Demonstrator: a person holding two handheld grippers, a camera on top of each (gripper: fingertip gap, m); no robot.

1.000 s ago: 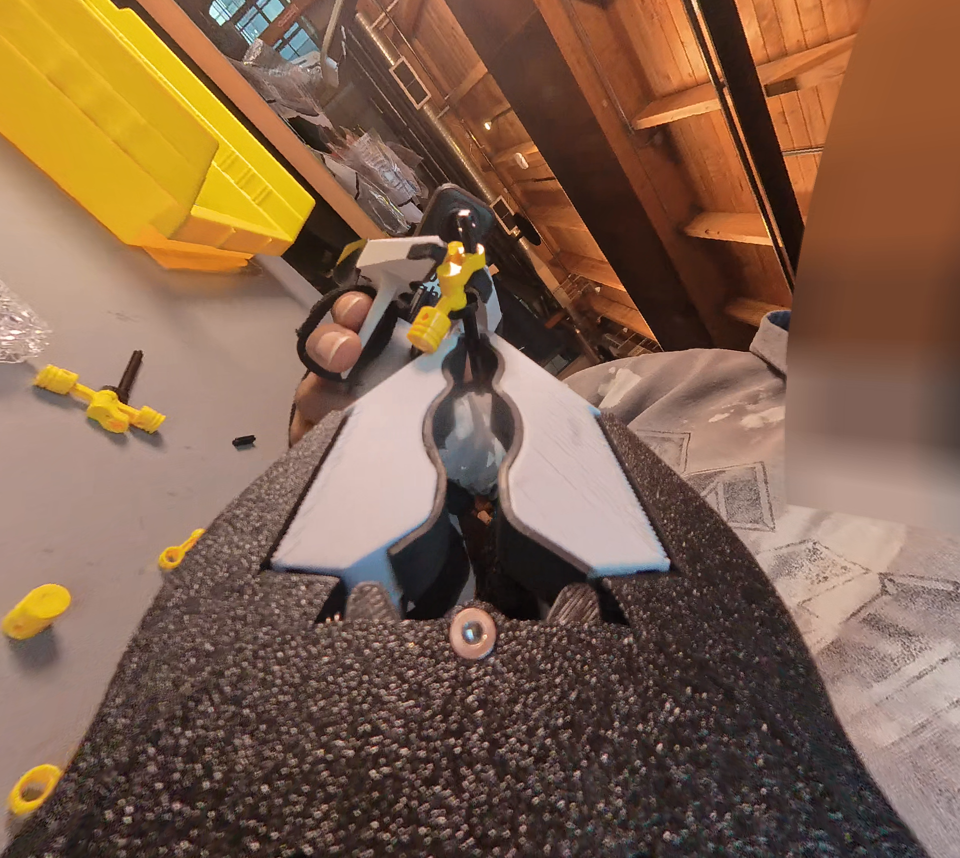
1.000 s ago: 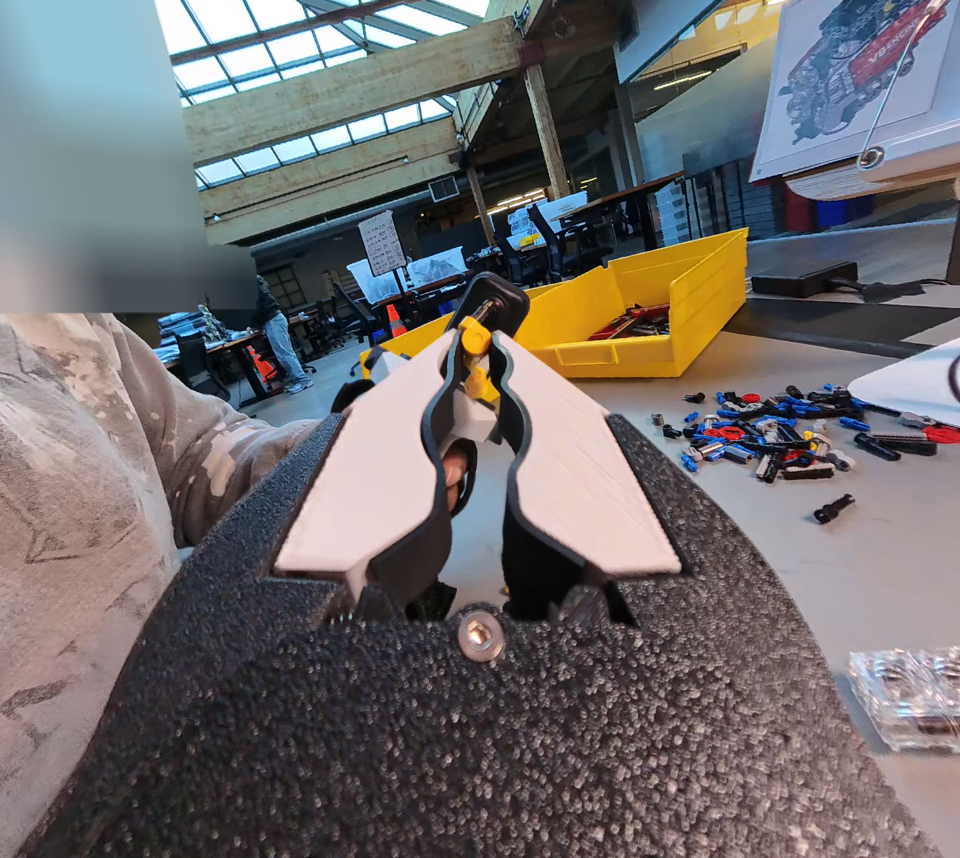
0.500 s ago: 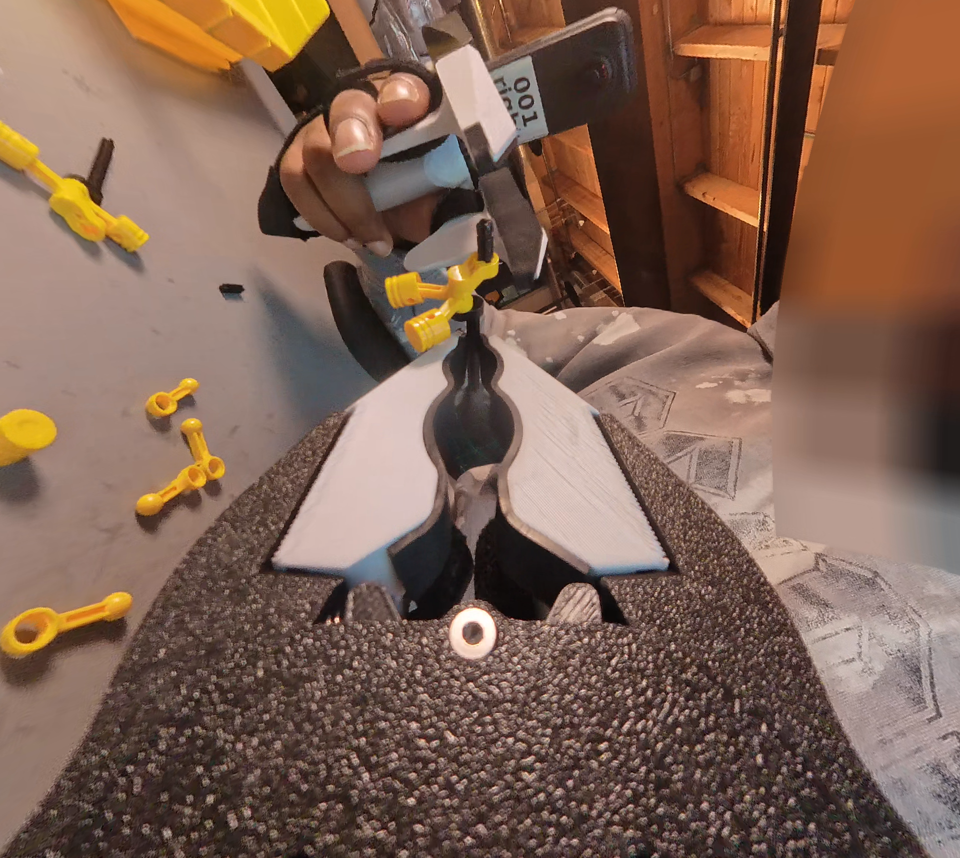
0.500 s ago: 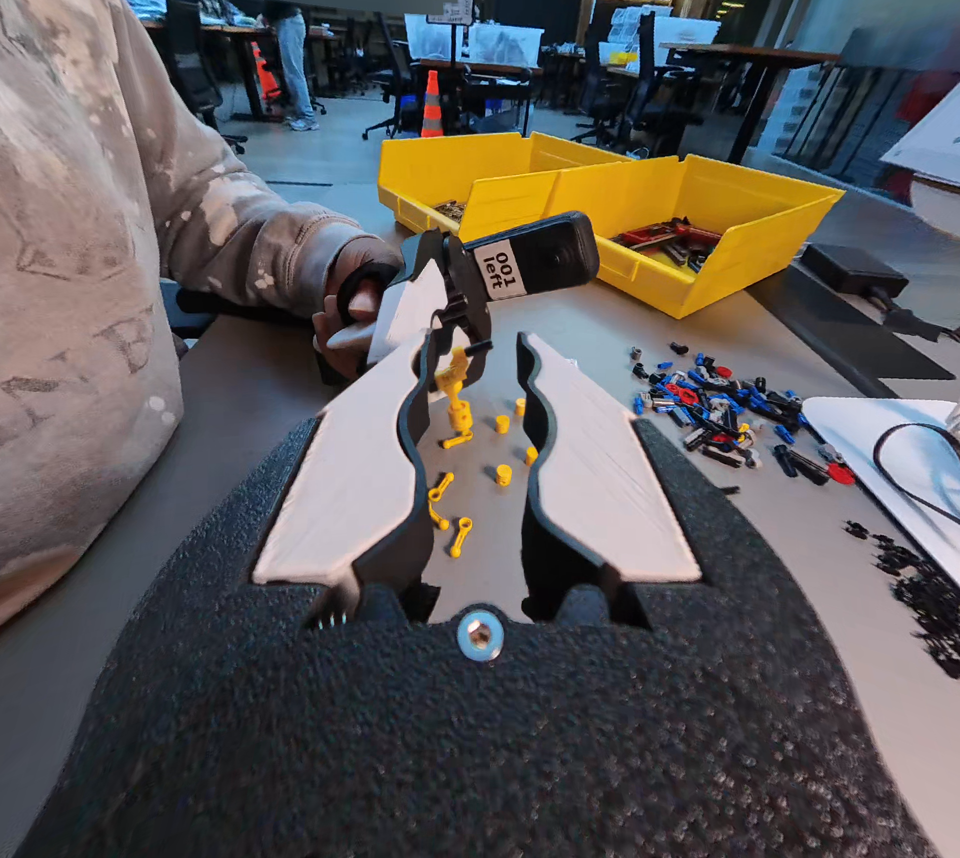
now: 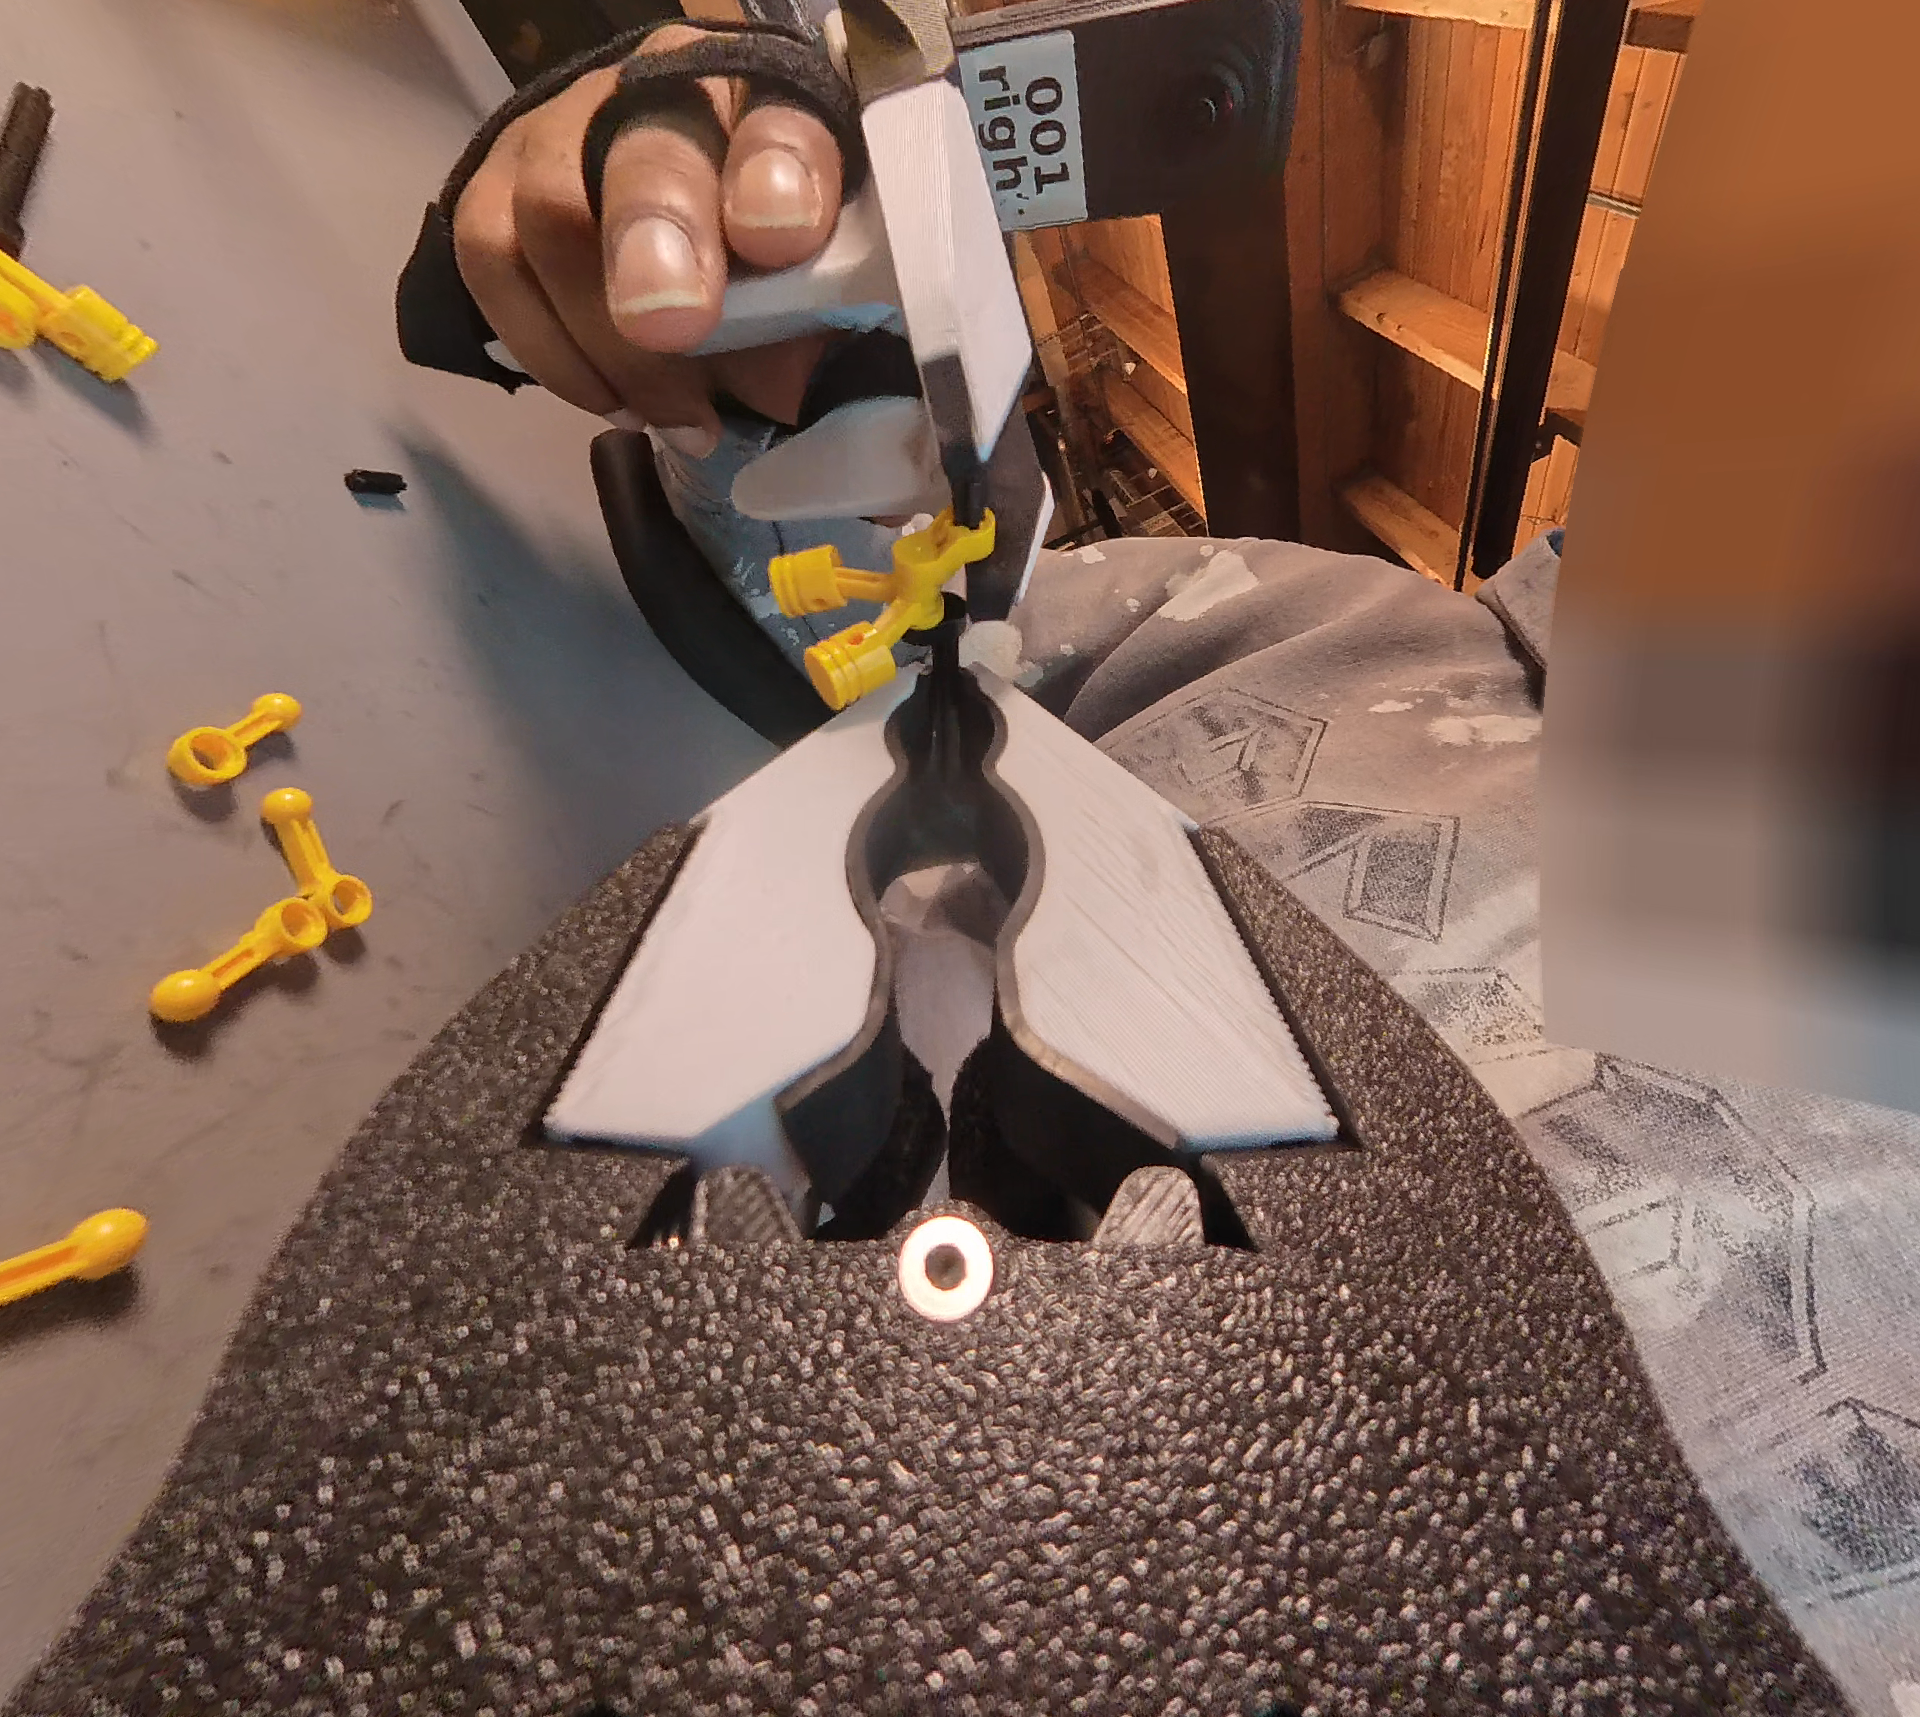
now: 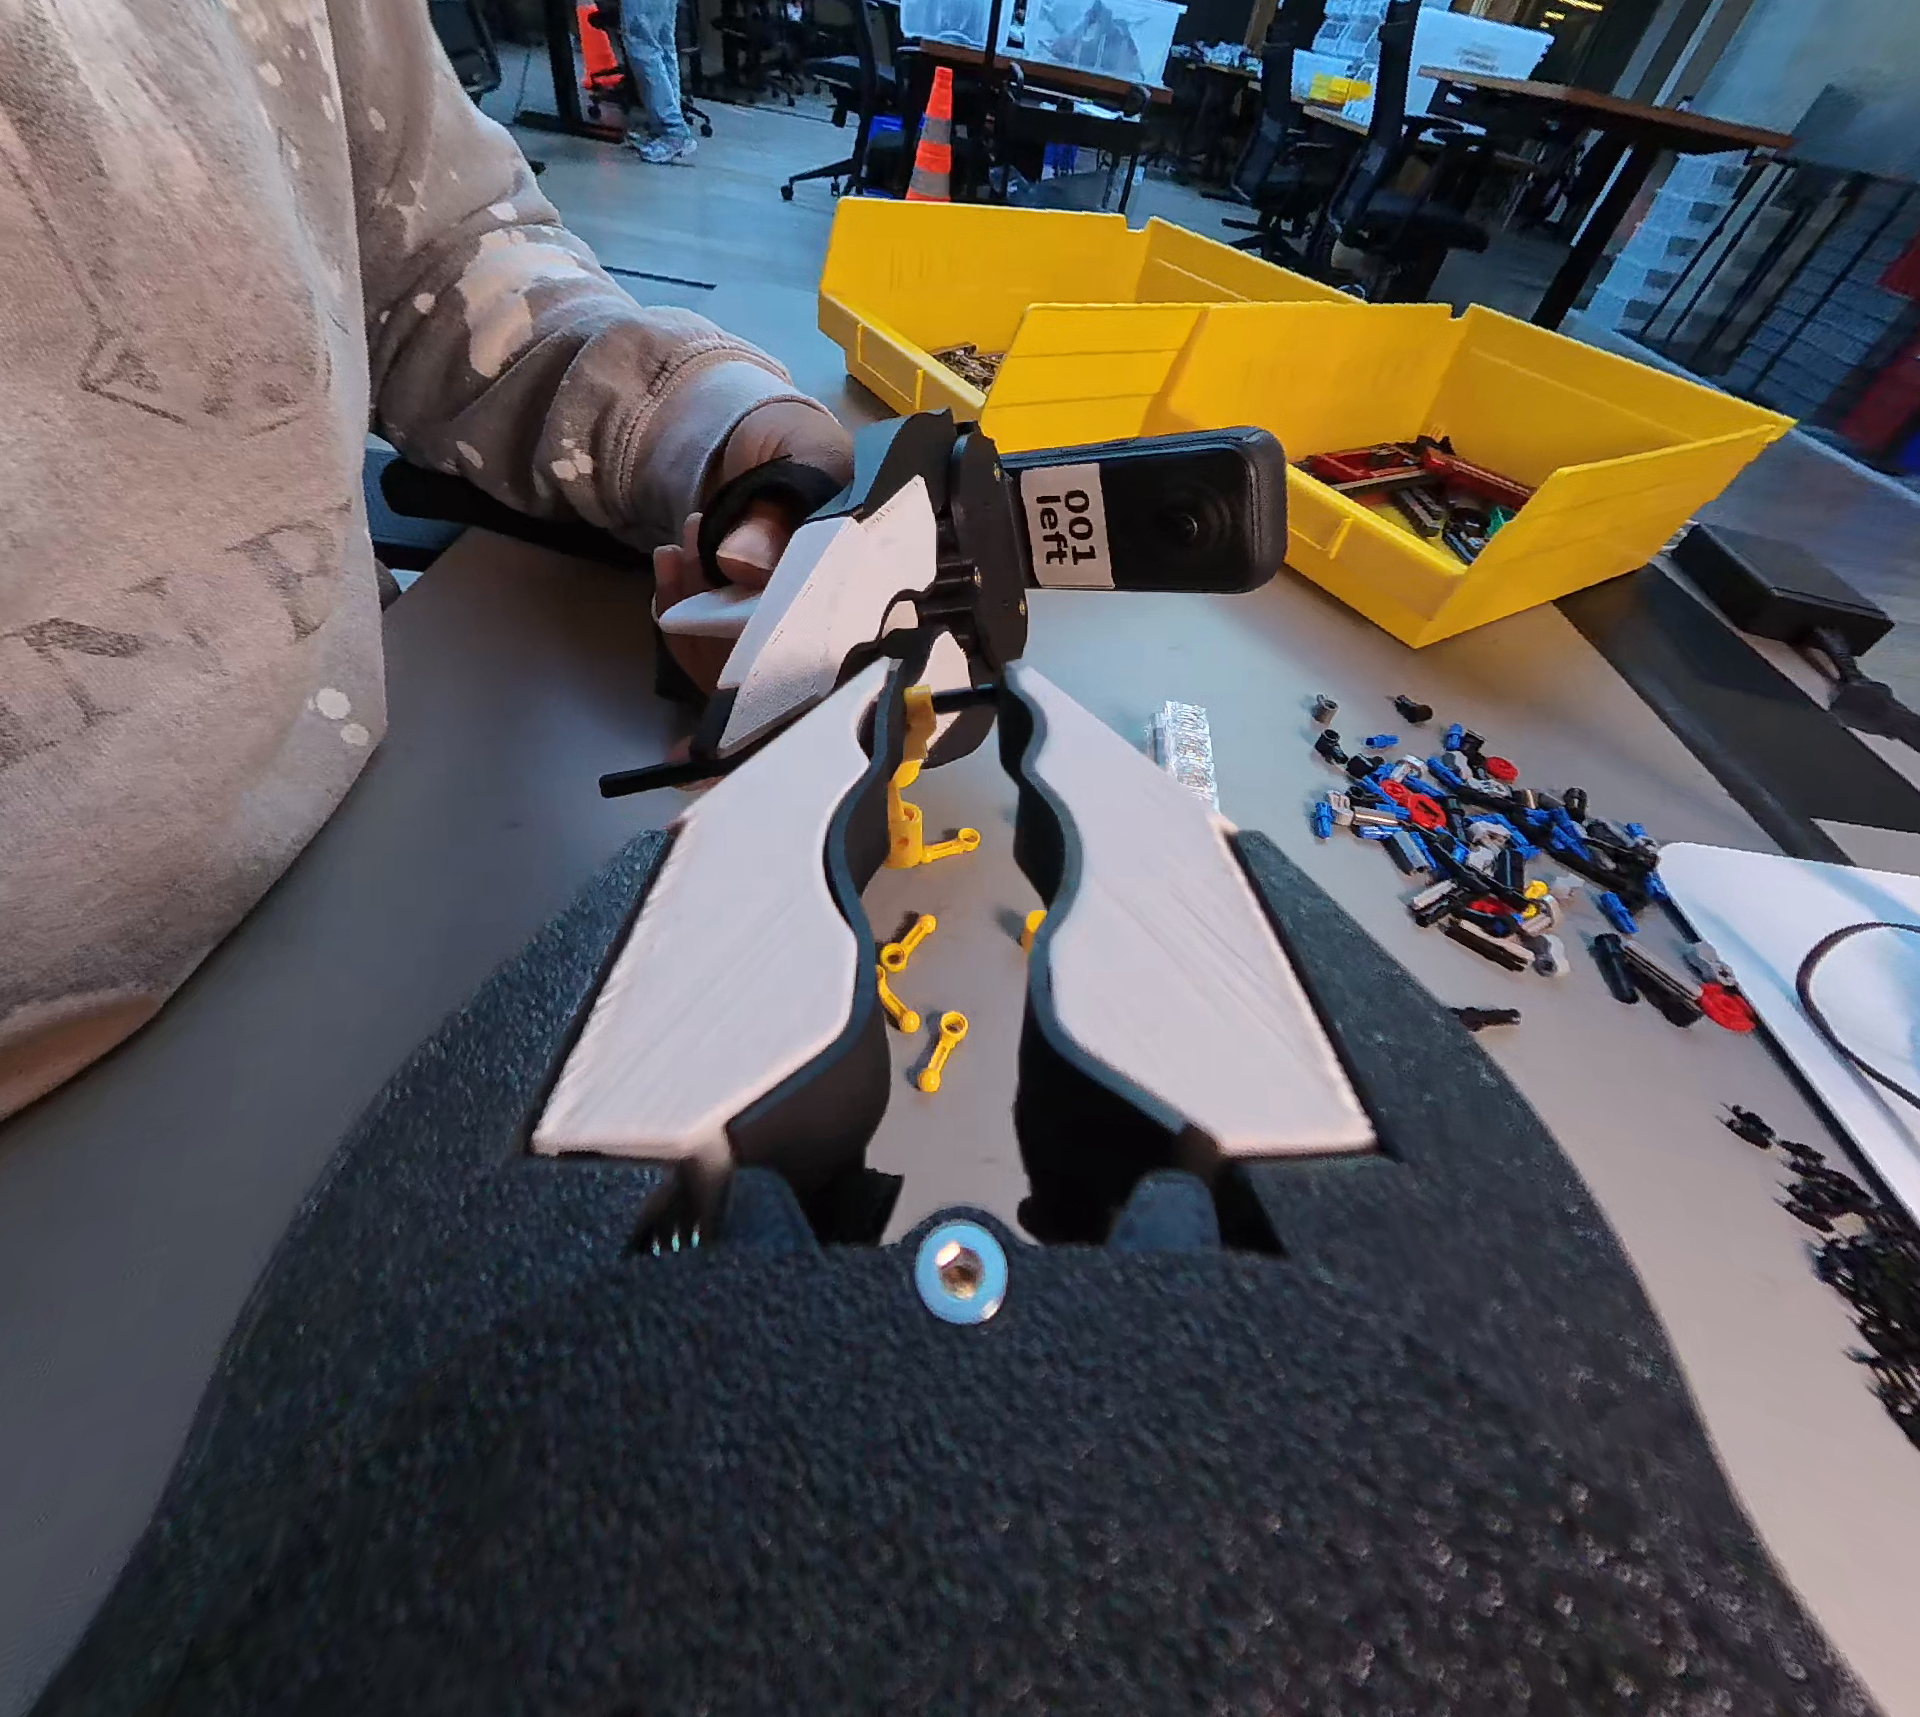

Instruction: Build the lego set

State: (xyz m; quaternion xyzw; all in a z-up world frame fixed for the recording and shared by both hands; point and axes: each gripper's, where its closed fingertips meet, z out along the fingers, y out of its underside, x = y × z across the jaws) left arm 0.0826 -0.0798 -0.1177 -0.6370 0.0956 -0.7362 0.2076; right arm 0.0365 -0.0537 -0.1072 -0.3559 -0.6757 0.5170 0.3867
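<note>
The left gripper (image 5: 943, 680) pinches a black axle (image 5: 948, 711) carrying a yellow piston assembly (image 5: 883, 592) above the table's (image 5: 208, 524) near edge, while the right gripper (image 6: 948, 691) gapes, gripping nothing.

We noted the left gripper (image 5: 948, 680) had matt, finely ribbed white plastic fingers with smooth black edging, set in a rough, pebbled black body. A glossy yellow plastic piston assembly (image 5: 883, 597) sat at its tips. Left of the claw, the table (image 5: 260, 524) looked smooth, matt grey. The sleeve (image 6: 540, 358) looked like soft mottled cloth.
</note>
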